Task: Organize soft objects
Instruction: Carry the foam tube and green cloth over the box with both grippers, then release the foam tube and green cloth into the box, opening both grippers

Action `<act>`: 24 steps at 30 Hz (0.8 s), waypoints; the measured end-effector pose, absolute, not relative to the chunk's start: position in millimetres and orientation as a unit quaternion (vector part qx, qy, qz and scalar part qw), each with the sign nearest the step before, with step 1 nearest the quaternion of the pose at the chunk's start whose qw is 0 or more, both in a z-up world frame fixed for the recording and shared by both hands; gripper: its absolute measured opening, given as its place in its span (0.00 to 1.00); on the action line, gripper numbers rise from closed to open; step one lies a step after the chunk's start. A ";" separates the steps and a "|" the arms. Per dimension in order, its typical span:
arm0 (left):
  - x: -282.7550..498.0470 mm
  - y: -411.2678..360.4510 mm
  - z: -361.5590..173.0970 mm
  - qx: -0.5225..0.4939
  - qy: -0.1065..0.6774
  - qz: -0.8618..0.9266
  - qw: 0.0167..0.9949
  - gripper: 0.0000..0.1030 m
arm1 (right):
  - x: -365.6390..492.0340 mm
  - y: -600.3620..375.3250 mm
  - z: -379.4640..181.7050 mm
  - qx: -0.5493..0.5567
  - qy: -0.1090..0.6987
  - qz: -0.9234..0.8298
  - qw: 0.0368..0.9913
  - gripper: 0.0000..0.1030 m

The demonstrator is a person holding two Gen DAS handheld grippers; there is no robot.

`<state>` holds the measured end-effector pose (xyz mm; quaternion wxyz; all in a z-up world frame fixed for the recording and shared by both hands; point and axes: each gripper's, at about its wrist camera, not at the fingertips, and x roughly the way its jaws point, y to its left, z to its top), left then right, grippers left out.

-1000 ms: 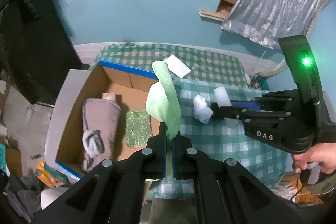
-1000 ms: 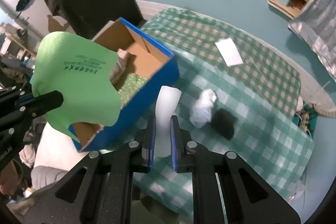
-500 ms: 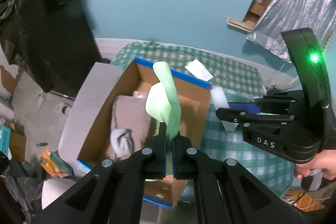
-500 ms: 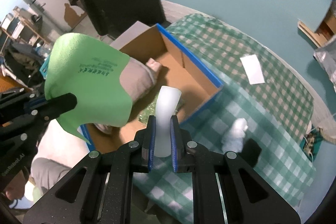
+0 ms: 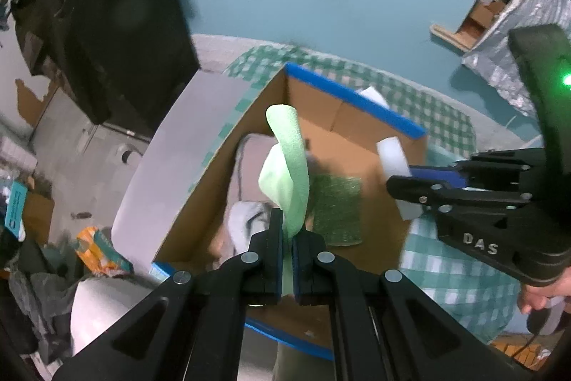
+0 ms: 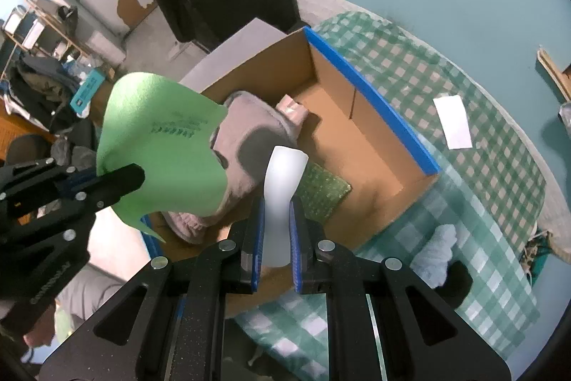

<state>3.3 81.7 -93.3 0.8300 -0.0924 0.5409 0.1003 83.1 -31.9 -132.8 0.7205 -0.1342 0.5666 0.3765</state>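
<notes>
My left gripper (image 5: 287, 231) is shut on a light green foam sheet (image 5: 289, 174) and holds it above the open cardboard box (image 5: 357, 95) with blue edges. In the right wrist view the sheet (image 6: 160, 149) curls up at the left. My right gripper (image 6: 275, 231) is shut on a white foam piece (image 6: 283, 181), also above the box (image 6: 371, 120); it shows in the left wrist view (image 5: 394, 163). Inside the box lie a grey-pink soft bundle (image 6: 246, 138), a green sparkly pad (image 6: 321, 188) and a small pink item (image 6: 292, 108).
The box stands on a green checked tablecloth (image 6: 481, 166). On the cloth lie a white crumpled soft item (image 6: 437, 249), a black object (image 6: 460, 284) and a white paper (image 6: 453, 122). A dark cabinet (image 5: 107, 16) and floor clutter lie left of the table.
Both grippers have moved left with their foam pieces, from over the cloth to over the box. The box now fills the middle of both views.
</notes>
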 end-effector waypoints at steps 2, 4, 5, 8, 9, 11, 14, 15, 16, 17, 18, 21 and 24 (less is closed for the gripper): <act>3.3 86.4 -100.7 -0.095 0.545 0.106 0.826 0.04 | 84.2 -25.7 -136.6 -0.136 0.569 0.375 0.719 0.11; 3.7 91.4 -108.9 -0.097 0.553 0.114 0.820 0.04 | 85.4 -20.8 -139.8 -0.135 0.572 0.374 0.718 0.12; 4.0 94.3 -114.1 -0.102 0.557 0.117 0.816 0.04 | 85.8 -19.3 -140.6 -0.136 0.573 0.374 0.717 0.13; 4.5 98.6 -122.7 -0.106 0.564 0.128 0.809 0.11 | 87.1 -16.2 -142.2 -0.136 0.572 0.372 0.719 0.20; 5.2 100.1 -125.7 -0.109 0.569 0.132 0.804 0.13 | 86.5 -15.3 -142.2 -0.138 0.571 0.369 0.720 0.20; 4.4 102.4 -128.3 -0.114 0.572 0.135 0.801 0.32 | 85.9 -15.2 -141.5 -0.139 0.569 0.370 0.721 0.22; 2.0 101.4 -126.8 -0.115 0.567 0.137 0.804 0.46 | 85.3 -15.5 -139.9 -0.142 0.563 0.366 0.727 0.43; 1.3 100.7 -125.0 -0.112 0.563 0.139 0.807 0.47 | 85.9 -16.2 -139.7 -0.143 0.561 0.364 0.730 0.45; 1.3 100.5 -124.8 -0.109 0.560 0.140 0.809 0.50 | 85.9 -17.6 -138.3 -0.143 0.558 0.363 0.732 0.45; 1.4 100.1 -124.0 -0.106 0.560 0.140 0.809 0.52 | 86.3 -18.2 -137.2 -0.142 0.558 0.362 0.733 0.46; 1.6 99.0 -123.0 -0.105 0.562 0.139 0.809 0.52 | 86.6 -19.0 -136.5 -0.142 0.558 0.361 0.734 0.47; 1.4 98.2 -120.1 -0.106 0.559 0.140 0.810 0.53 | 87.2 -22.2 -133.3 -0.145 0.553 0.356 0.739 0.53; 1.7 94.3 -116.3 -0.107 0.555 0.139 0.813 0.57 | 87.7 -26.4 -130.8 -0.146 0.551 0.352 0.742 0.55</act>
